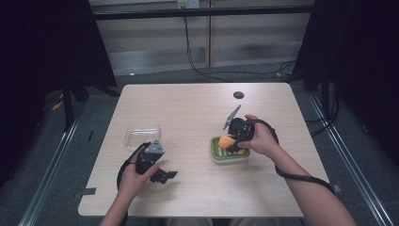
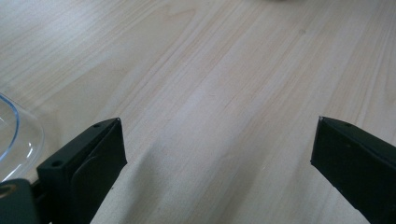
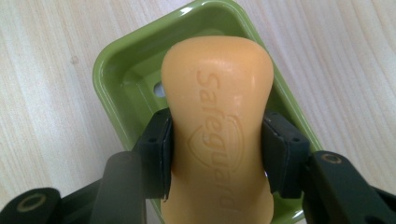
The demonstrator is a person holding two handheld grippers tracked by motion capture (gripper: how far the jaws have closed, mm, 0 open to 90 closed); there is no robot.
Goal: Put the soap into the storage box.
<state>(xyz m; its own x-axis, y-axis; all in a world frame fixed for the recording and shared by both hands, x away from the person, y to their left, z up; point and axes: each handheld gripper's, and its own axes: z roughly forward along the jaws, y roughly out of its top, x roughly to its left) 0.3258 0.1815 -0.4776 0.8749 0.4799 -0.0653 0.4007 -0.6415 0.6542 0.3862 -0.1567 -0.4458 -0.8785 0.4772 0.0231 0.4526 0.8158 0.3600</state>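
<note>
The right gripper has its jaws clamped on the narrow waist of an orange bar of soap, one pad pressed to each long side. The bar's long axis runs straight out along the jaws, its rounded far end pointing away from the hand, and the stamped lettering reads along that same line. It hangs over the green soap dish, and its length lies along the dish's length; whether its underside touches the dish floor I cannot tell. In the high view the dish sits right of the table's middle, with the soap tilted above it. The left gripper rests low near the front edge of the wooden table, well apart from the dish, its jaws spread wide with bare wood between them. A clear plastic lid or tray lies just behind that hand. A small dark round spot marks the far side of the table.
</note>
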